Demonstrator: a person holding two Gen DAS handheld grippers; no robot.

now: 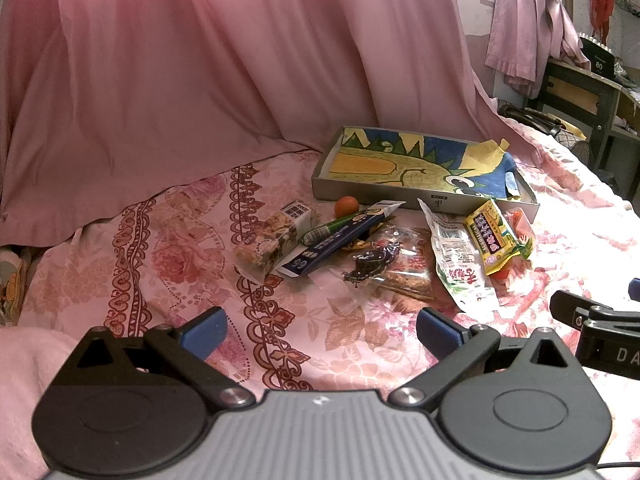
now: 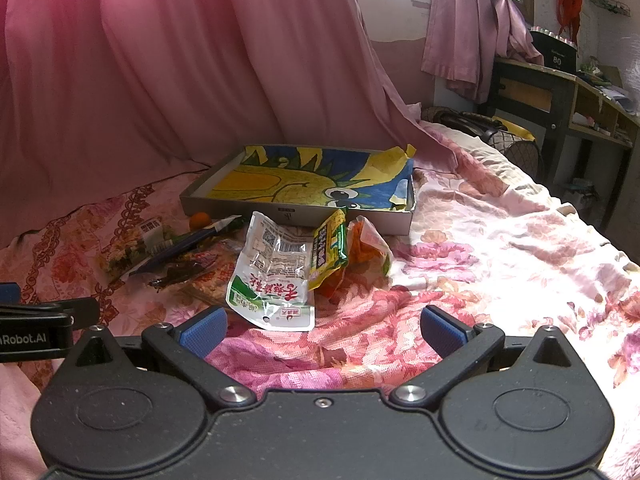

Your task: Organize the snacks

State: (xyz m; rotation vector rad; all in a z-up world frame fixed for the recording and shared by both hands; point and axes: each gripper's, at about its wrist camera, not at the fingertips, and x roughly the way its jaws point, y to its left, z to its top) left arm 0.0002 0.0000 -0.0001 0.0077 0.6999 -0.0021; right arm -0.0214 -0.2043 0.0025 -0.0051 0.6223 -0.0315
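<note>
Crinkly foil packets lie heaped just before the grey tray; with the left gripper and right gripper both gaping empty, I'd pinch the white pouch by its edge first.

Right gripper is cut off by the left-wrist frame's right edge, only one black arm and part of a printed label visible, jaws can't be judged there. Left gripper likewise clipped at the right-wrist frame's left edge. Orange-red packet mostly hidden behind the yellow-green packet. Clear cracker packet partly covered by the dark dried-snack packet. Print on the white-green pouch too small to read. Shelf contents blurred.
</note>
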